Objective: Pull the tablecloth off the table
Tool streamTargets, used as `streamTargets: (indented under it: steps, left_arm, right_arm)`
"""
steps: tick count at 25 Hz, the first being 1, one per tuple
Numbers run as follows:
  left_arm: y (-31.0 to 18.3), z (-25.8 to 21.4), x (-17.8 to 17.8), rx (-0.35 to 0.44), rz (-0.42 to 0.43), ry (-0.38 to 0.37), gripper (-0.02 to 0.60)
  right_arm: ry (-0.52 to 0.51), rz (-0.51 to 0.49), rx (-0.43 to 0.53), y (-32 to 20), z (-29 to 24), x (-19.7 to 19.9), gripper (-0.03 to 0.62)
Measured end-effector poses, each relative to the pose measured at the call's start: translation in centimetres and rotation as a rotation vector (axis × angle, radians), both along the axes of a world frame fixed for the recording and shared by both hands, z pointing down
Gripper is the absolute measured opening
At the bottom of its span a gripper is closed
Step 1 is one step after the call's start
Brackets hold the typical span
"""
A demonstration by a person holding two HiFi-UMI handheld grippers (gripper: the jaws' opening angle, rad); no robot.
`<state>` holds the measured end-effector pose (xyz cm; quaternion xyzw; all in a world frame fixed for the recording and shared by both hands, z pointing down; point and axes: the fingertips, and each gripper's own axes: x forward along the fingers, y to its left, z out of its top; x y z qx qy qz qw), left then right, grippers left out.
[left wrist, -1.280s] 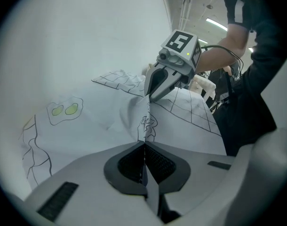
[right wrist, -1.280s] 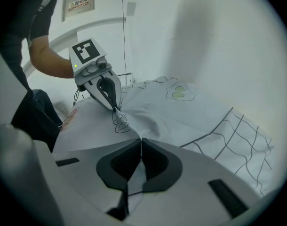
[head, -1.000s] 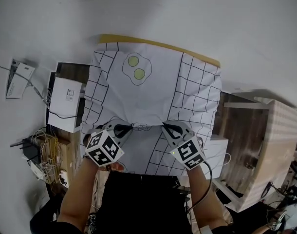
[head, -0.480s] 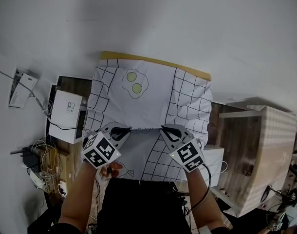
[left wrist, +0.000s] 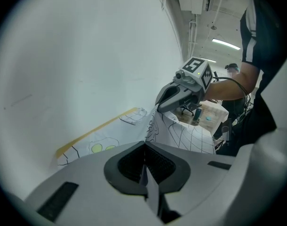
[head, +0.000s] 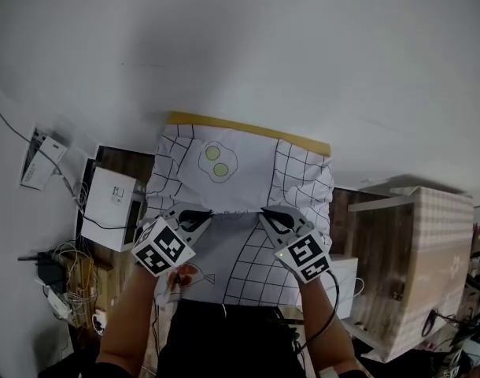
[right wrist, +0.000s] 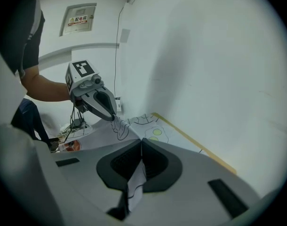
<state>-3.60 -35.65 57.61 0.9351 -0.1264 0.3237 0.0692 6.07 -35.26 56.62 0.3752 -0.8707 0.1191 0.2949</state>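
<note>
On tablecloth (head: 244, 172) hem, left tongs (head: 209, 214) and right tongs (head: 264, 213), seemingly level.

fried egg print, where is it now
In the head view, the fried egg print sits far left on the tablecloth, near the yellow table edge.

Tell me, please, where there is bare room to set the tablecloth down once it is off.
The brown wooden surface right of the tablecloth looks bare. Left is crowded: a white box and tangled cables. The table shows only its yellow far edge.
</note>
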Motion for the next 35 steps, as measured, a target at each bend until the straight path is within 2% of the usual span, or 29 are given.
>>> streamTargets:
  steps: [9, 15, 35]
  left_arm:
    - [-1.9, -4.9, 0.0, 0.083, -0.022, 0.062, 0.011]
    - [-3.4, -8.5, 0.3, 0.14, -0.006, 0.086, 0.011]
    - [-7.9, -20.5, -0.1, 0.317, -0.022, 0.133, 0.011]
  right_arm:
    - [-0.028, 0.021, 0.107, -1.8, -5.5, 0.0, 0.02]
    - [-0.014, 0.023, 0.16, -3.4, -9.2, 0.3, 0.02]
    - [-0.018, 0.006, 0.34, -7.9, -21.3, 0.1, 0.02]
